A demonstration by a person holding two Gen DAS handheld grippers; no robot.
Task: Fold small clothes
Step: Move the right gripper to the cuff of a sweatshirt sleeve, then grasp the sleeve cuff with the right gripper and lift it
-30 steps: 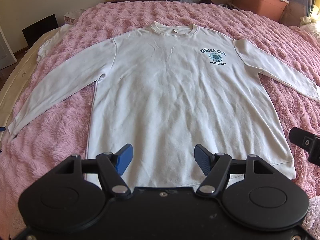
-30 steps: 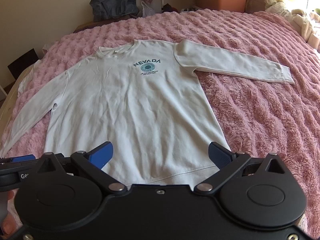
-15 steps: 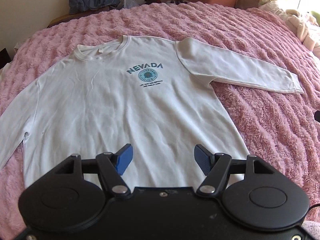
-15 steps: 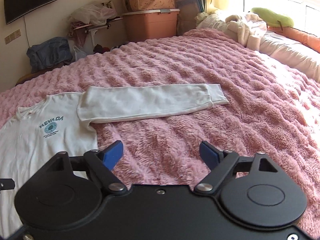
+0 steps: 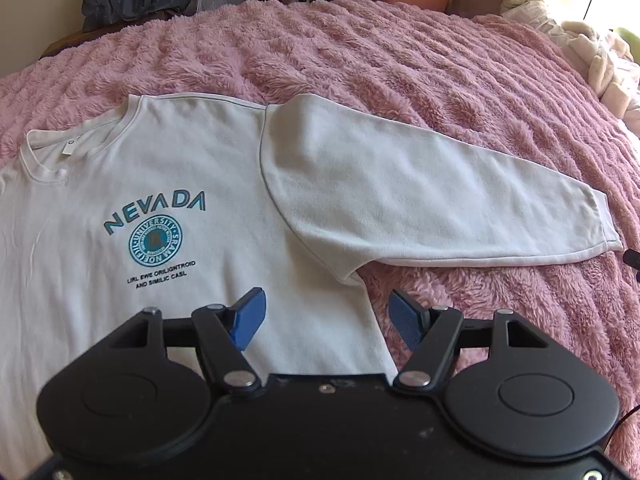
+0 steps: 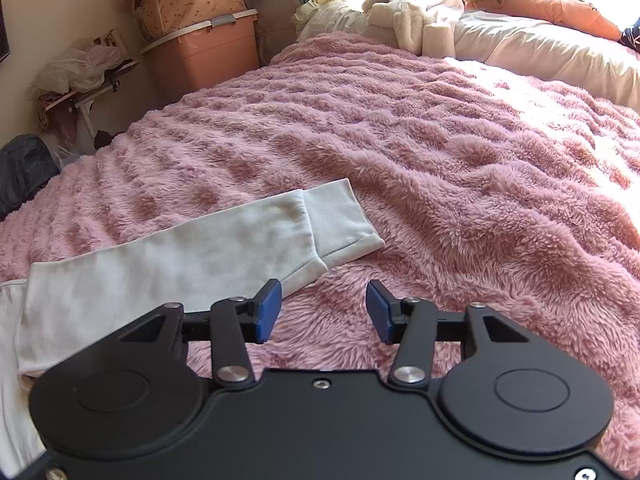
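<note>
Printed in teal on the chest of the white sweatshirt (image 5: 168, 184): "NEVADA" (image 5: 156, 213) in an arc, and under it a round teal seal (image 5: 155, 242) ringed with "UNIVERSITY" and more lettering too small to trust. Below the seal, two short lines of black print, not legible as real words. Small white tag at the inside of the neckline, marking unreadable.

Spread flat, front up, on a fluffy pink blanket (image 5: 400, 60) covering the bed — body toward the left of the left wrist view, one sleeve (image 5: 420, 196) stretched straight out to the right, cuff (image 6: 340, 222) lying flat on the pile. Fabric smooth, only faint creases over the body; ribbed collar and cuff, seam visible at the shoulder.

Left tool (image 5: 326, 316) tilted steeply down over the sweatshirt's side edge just under the armpit, blue pads wide apart, nothing between them, hovering with no clear contact with the cloth.

Right tool (image 6: 323, 310) angled down near the sleeve's end, cuff just ahead and to the left of its left pad — jaws closing, at a middling gap, only pink blanket between them, nothing gripped.

At the room's edge: a salmon storage bin (image 6: 208, 56) with a patterned bag on top, a pile of pale clothes (image 6: 416, 12) by the window.
</note>
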